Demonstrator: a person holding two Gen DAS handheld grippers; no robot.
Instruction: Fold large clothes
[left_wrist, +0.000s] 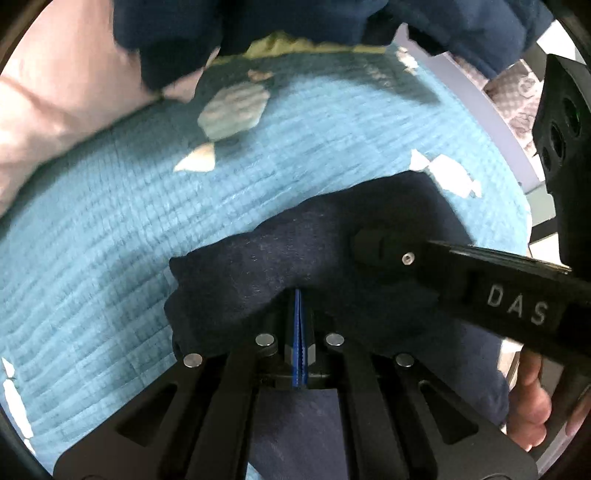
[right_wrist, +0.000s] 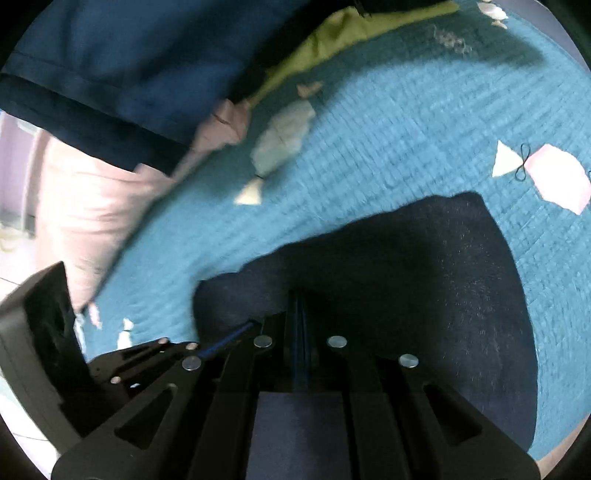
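A: Surroundings first. Teal quilted bedspread with pale candy-shaped patches (left_wrist: 122, 229) covers the bed. A pale pink pillow (left_wrist: 44, 122) lies along its left edge. Across the far end a heap of blue cloth (right_wrist: 110, 62) overlaps a yellow-green fabric piece (right_wrist: 332, 37).

B: And the work piece?

A: The dark navy knit garment (left_wrist: 258, 258) lies bunched on the bedspread, nearest the cameras. The left gripper (left_wrist: 297, 295) has its blue pads together, clamped on a fold of it. The right gripper (right_wrist: 300, 299) looks likewise shut on the cloth, though shadow hides the pad tips.

B: Anything crossing the view?

A: In the left wrist view the right gripper's black body cuts in from the right. A bare hand (left_wrist: 535, 398) holds it.

B: Writing?

A: White raised letters "DAS" (left_wrist: 517, 306) on that body. Nothing else readable.
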